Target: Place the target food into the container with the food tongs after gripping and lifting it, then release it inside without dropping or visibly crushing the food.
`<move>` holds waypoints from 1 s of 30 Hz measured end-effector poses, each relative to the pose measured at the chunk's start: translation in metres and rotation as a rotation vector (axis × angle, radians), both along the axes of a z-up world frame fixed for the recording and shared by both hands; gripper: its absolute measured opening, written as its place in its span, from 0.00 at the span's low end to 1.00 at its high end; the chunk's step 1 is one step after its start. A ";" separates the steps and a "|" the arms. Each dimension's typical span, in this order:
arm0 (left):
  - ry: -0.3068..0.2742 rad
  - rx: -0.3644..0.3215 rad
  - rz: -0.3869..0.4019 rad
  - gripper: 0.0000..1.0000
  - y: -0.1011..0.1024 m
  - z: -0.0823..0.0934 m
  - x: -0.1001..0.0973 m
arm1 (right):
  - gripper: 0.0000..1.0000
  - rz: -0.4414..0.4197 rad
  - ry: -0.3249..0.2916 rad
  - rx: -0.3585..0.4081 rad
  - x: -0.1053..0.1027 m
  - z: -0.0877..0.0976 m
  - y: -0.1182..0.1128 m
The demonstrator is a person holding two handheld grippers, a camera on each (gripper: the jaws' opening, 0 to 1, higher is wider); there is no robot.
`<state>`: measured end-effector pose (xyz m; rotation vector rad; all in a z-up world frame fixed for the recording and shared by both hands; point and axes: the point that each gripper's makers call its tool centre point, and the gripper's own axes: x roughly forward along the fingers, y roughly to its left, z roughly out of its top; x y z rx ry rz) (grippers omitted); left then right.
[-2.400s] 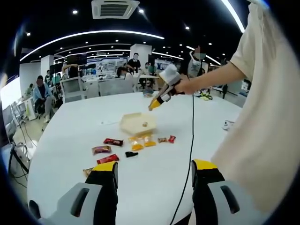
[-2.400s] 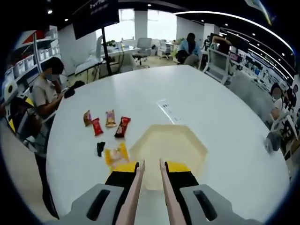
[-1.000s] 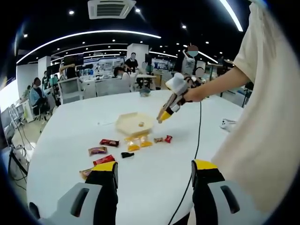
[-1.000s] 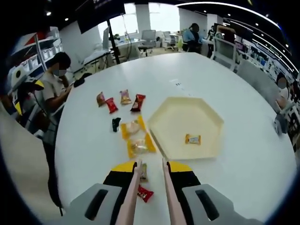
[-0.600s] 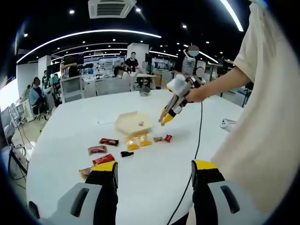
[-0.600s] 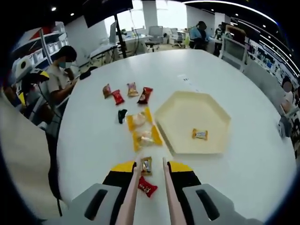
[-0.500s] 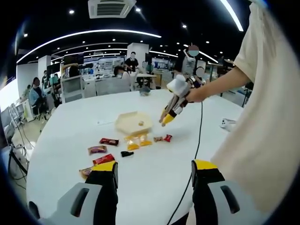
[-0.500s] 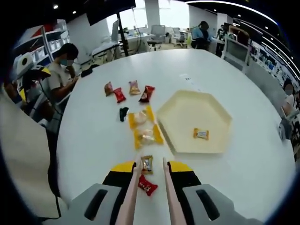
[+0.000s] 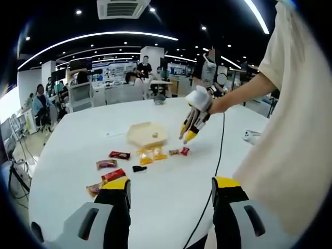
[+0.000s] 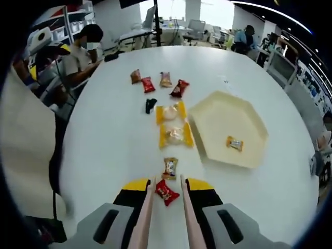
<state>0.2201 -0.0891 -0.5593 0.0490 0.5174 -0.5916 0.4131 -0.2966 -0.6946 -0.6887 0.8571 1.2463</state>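
Observation:
My right gripper [image 10: 168, 182] is shut on pinkish food tongs [image 10: 149, 207], whose two arms stand slightly apart. A red snack packet [image 10: 167, 193] lies on the white table between the tong tips. Just beyond it is a brown packet [image 10: 169, 167], then two yellow-ended packets [image 10: 175, 135]. To the right sits the cream hexagonal tray [image 10: 223, 116] with one small packet [image 10: 234, 143] inside. In the left gripper view, a person's hand holds the right gripper [image 9: 194, 111] low over the red packet [image 9: 184, 151], near the tray [image 9: 140, 136]. My left gripper [image 9: 171, 182] is open and empty.
Several more packets [image 10: 165, 79] and a black item [image 10: 150, 105] lie farther along the table. A cable [image 9: 218, 150] hangs from the right gripper, and a white object [image 9: 251, 136] sits at the table's right. Seated people and chairs ring the table.
The right gripper has drawn back from the tray and dropped toward the table. The red packet now lies between the tong tips. The left gripper has stayed still.

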 end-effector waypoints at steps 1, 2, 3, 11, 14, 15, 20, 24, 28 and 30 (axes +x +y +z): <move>0.001 0.000 0.001 0.63 0.000 0.000 0.000 | 0.26 0.006 -0.001 -0.005 -0.001 -0.001 -0.001; 0.001 0.000 0.001 0.63 0.000 0.000 0.000 | 0.26 0.014 0.000 -0.011 0.000 -0.002 -0.001; 0.001 0.000 0.001 0.63 0.000 0.000 0.000 | 0.26 0.022 0.001 -0.013 0.000 -0.003 -0.002; 0.004 -0.001 -0.004 0.63 -0.001 -0.001 0.000 | 0.27 0.090 -0.007 -0.041 -0.007 -0.007 -0.002; 0.003 -0.001 -0.001 0.63 -0.001 -0.001 0.000 | 0.27 0.110 -0.008 -0.056 -0.009 -0.009 -0.005; 0.003 -0.003 0.002 0.63 -0.001 -0.001 0.000 | 0.27 0.117 -0.010 -0.063 -0.009 -0.012 -0.006; 0.005 -0.004 0.006 0.63 0.000 -0.001 -0.001 | 0.27 0.152 -0.016 -0.090 -0.011 -0.017 -0.008; 0.008 -0.005 0.007 0.63 0.000 -0.002 -0.001 | 0.27 0.165 -0.015 -0.100 -0.012 -0.019 -0.008; 0.010 -0.004 0.007 0.63 0.001 -0.003 -0.002 | 0.27 0.196 -0.025 -0.117 -0.012 -0.021 -0.010; 0.009 -0.005 0.009 0.63 0.000 -0.003 -0.001 | 0.27 0.216 -0.023 -0.123 -0.013 -0.022 -0.010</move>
